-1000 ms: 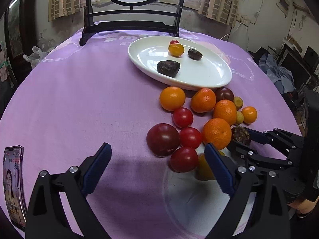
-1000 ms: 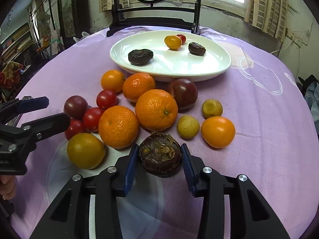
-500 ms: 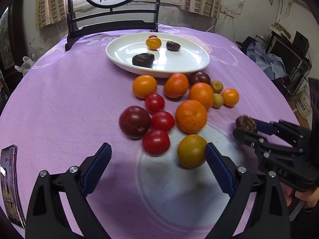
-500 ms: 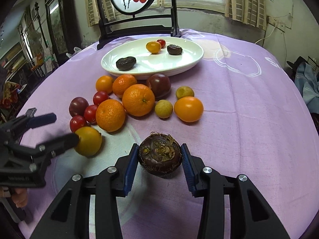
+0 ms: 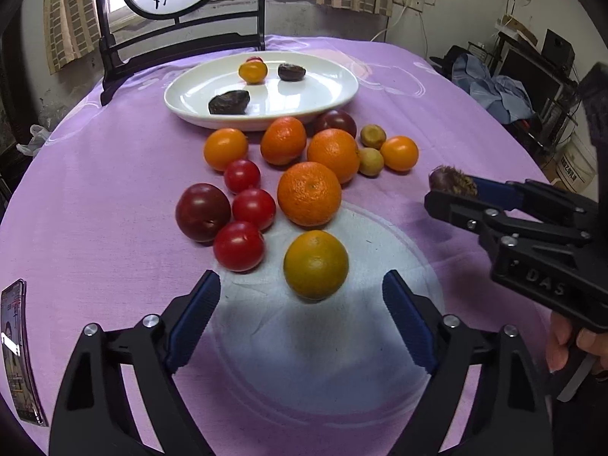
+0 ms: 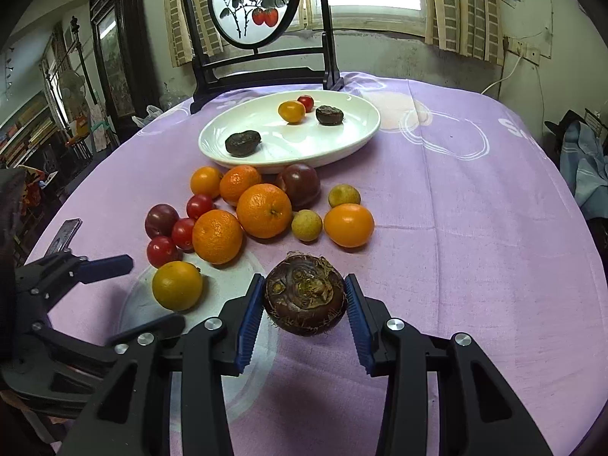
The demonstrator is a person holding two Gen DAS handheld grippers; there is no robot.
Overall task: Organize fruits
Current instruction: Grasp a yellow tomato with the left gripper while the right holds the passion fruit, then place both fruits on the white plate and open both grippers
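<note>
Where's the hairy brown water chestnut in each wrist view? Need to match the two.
Left wrist: water chestnut at right edge, mid-height, pinched at the tip of the right gripper.
Right wrist: water chestnut bottom centre, clamped between the blue pads, off the cloth.
Shared landmark: white oval plate, beyond the loose fruit in both.

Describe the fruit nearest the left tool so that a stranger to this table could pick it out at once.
Start at the white oval plate on the purple cloth, then come down through the fruit cluster to its near edge. The yellow-green citrus sits alone there, just ahead of the closing left tool; its neighbours are bright orange or red.
</note>
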